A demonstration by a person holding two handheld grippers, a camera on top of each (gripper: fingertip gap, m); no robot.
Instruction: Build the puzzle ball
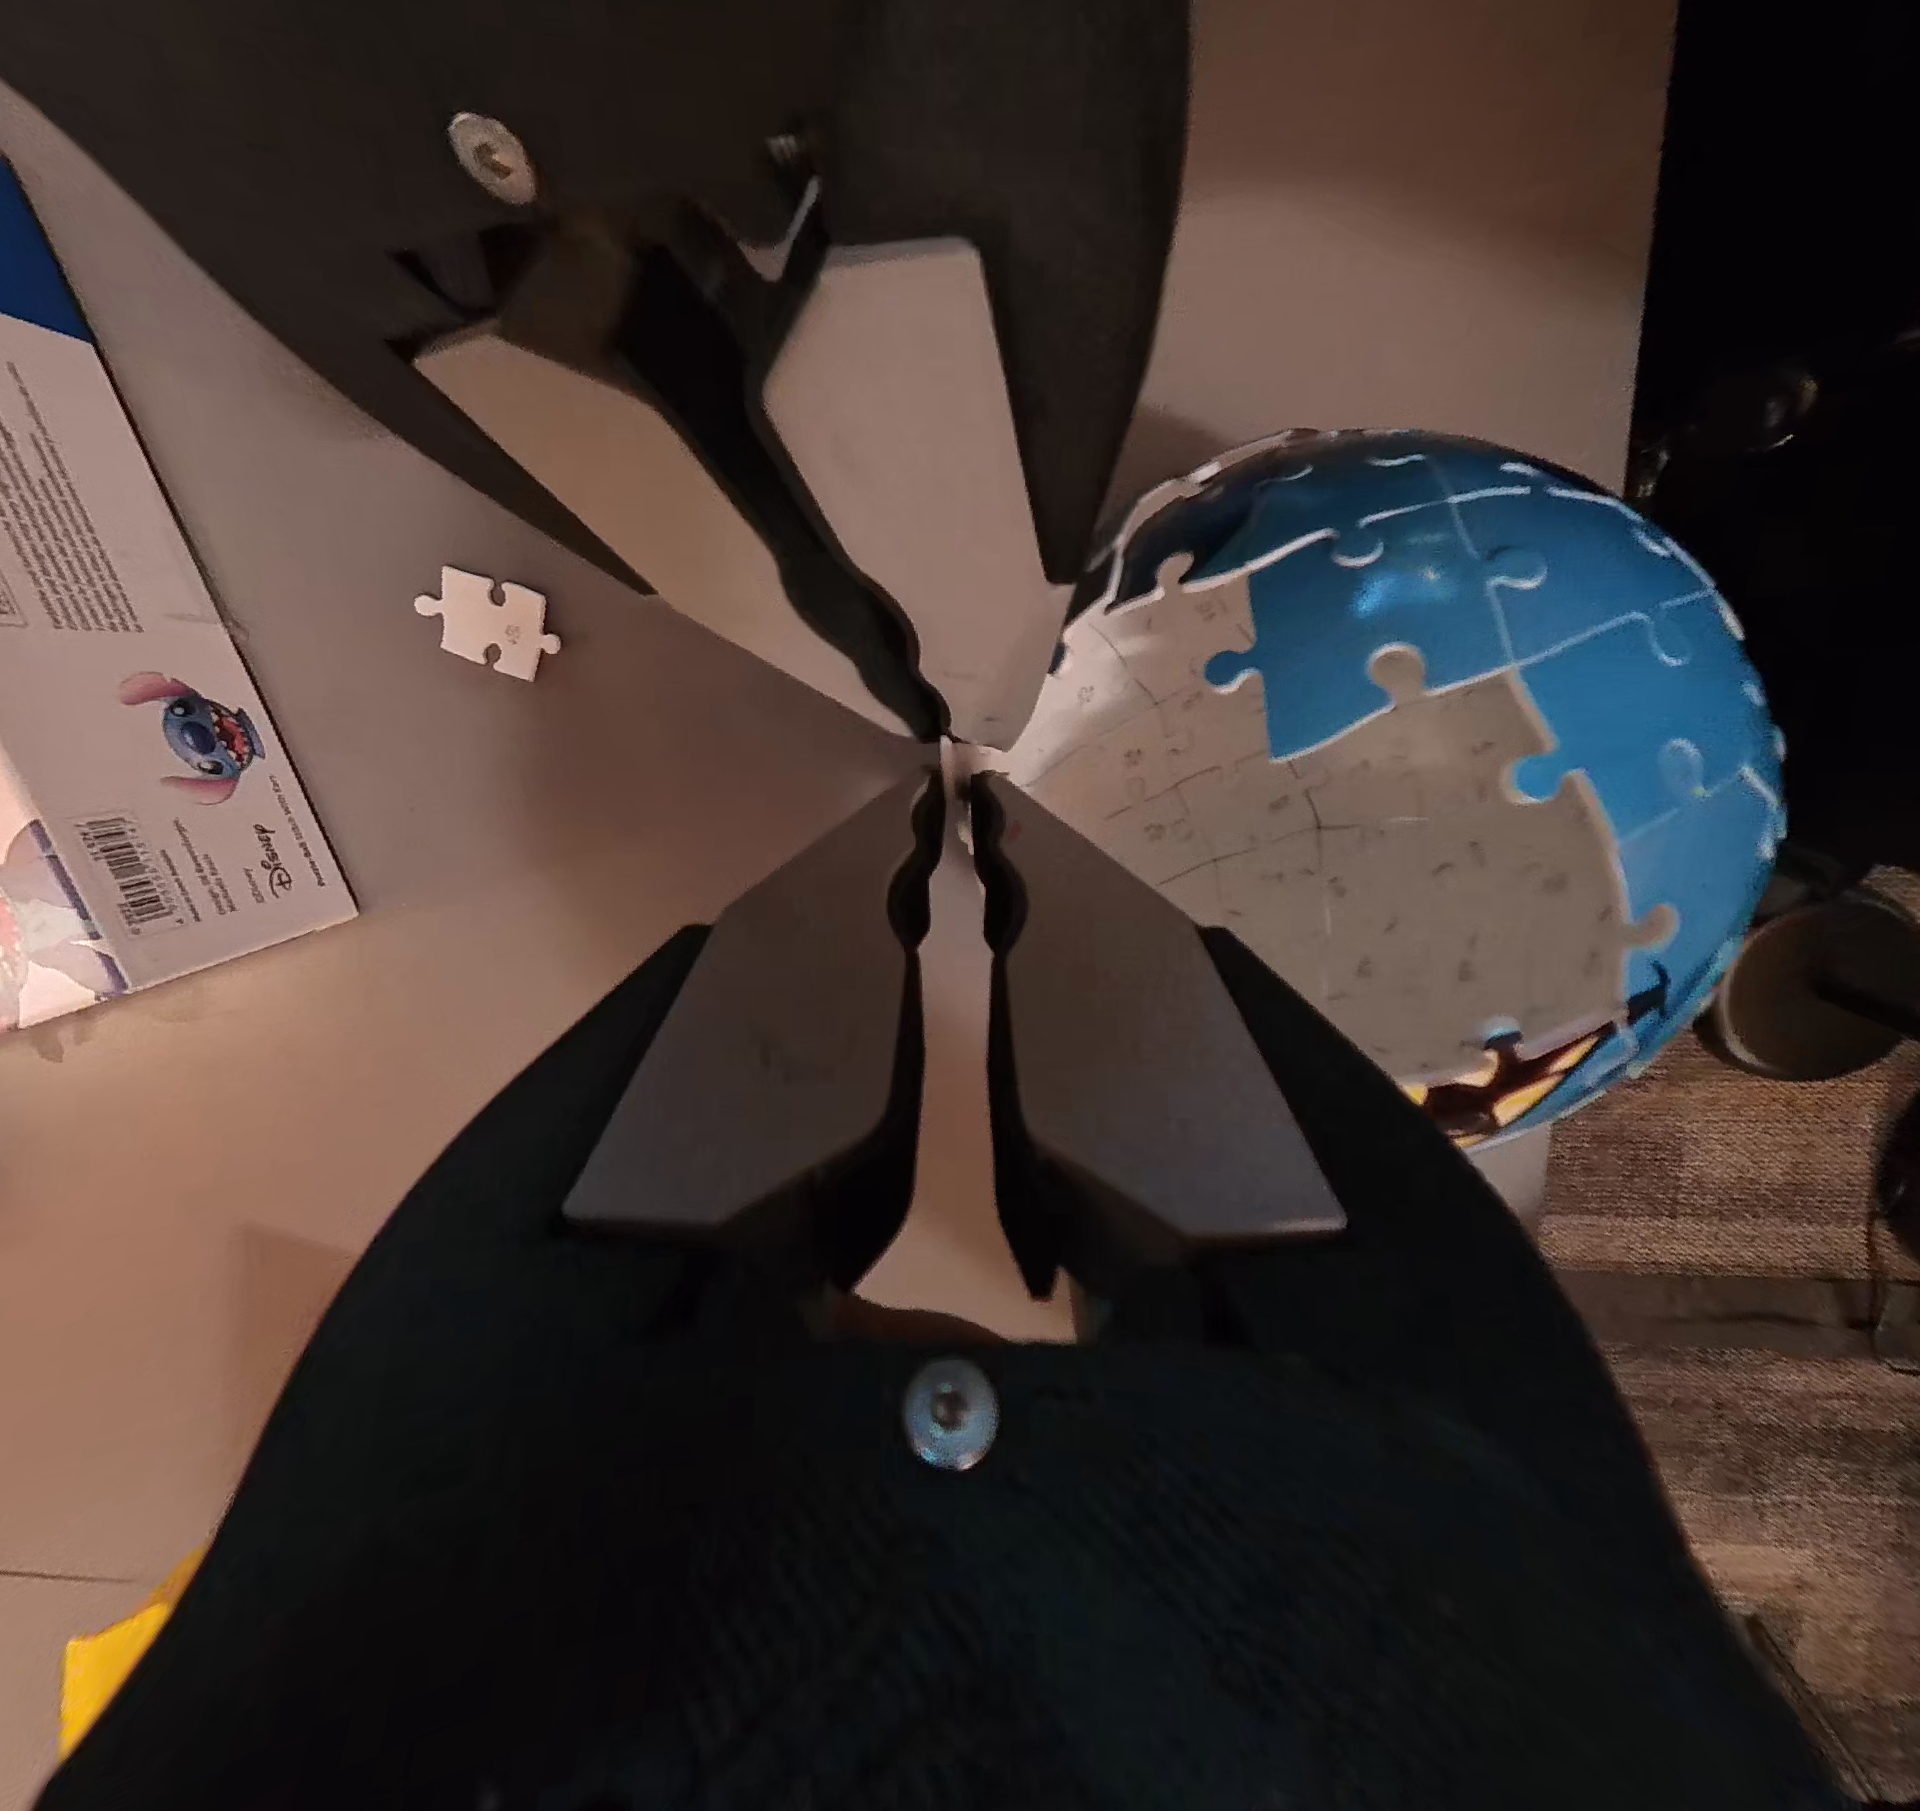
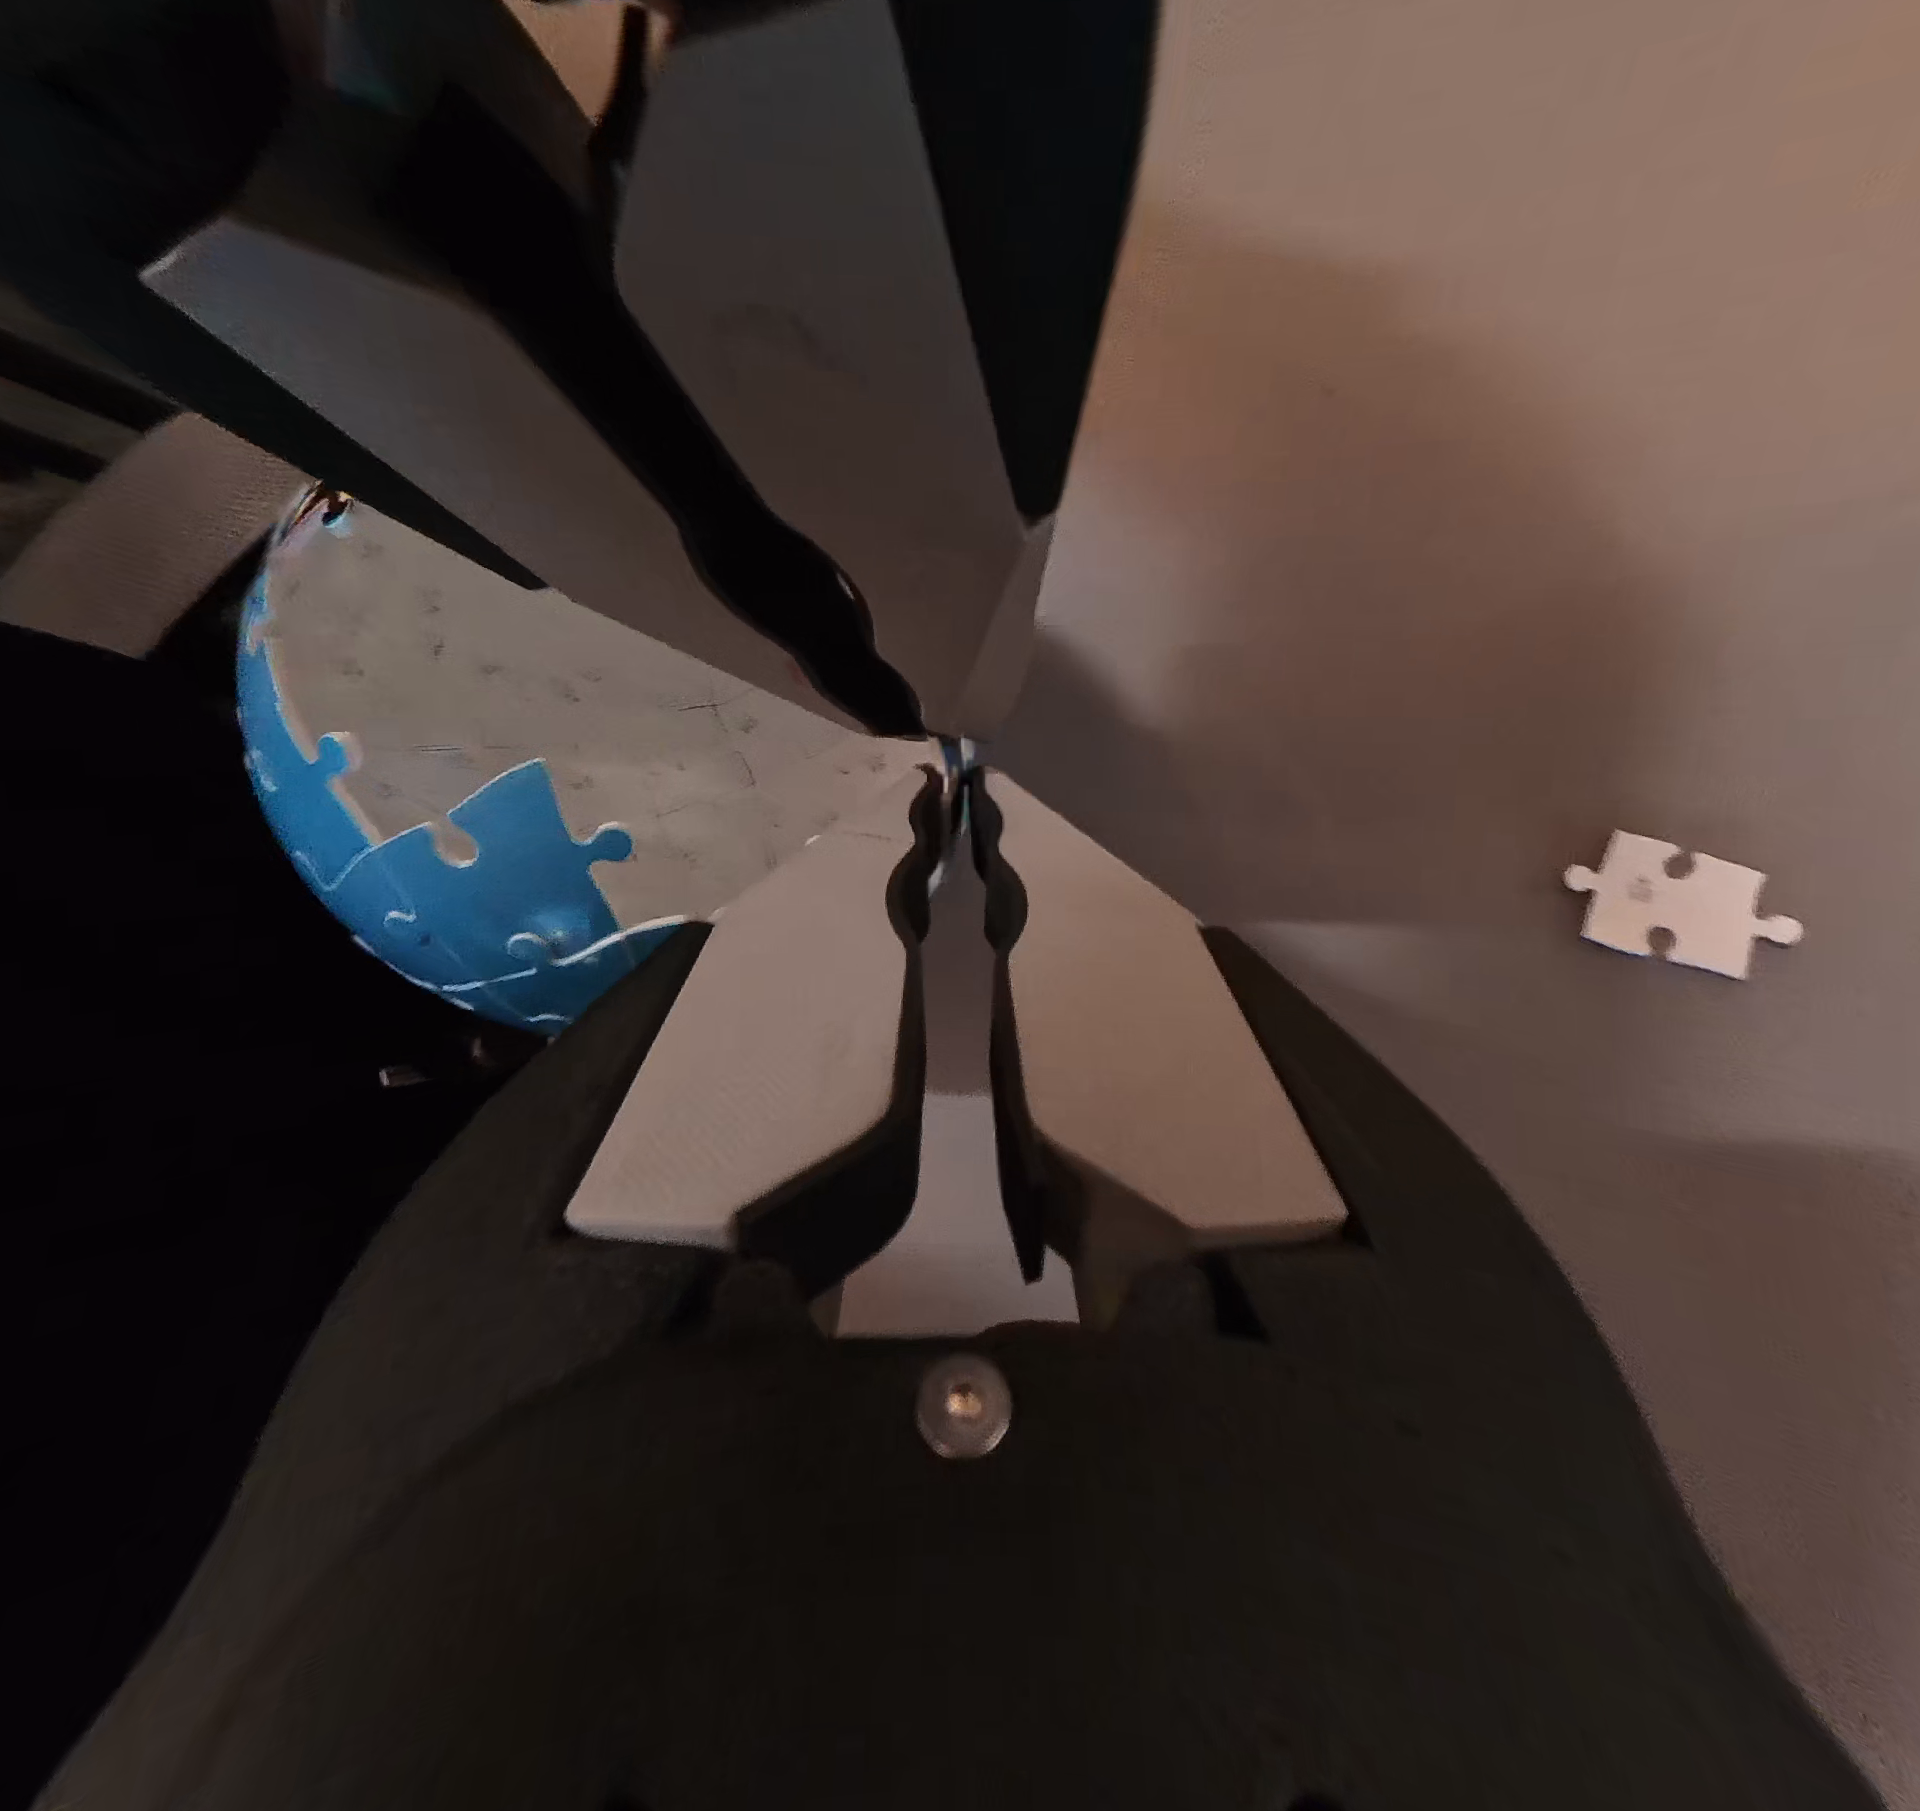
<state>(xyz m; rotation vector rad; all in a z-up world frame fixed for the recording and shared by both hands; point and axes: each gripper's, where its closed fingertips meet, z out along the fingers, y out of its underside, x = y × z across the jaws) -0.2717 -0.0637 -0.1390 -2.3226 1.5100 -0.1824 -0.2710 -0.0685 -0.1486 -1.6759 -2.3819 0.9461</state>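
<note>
Fingers of the left gripper and right gripper meet tip to tip, both clenched on one small puzzle piece at the puzzle ball's open edge; the piece's axis is hidden. The ball's gap faces the grippers. A loose piece lies flat on the table, well apart.

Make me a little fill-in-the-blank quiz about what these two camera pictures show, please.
1. The outside of the half-built puzzle ball is mostly coloured ____.
2. A single loose puzzle piece lies on the table with its ____ side up.
3. In the left wrist view, the printed box lies on the ____ edge of the picture.
4. The tips of the left gripper and the right gripper meet at the ball's ____.

Missing words: blue; white; left; rim
</note>
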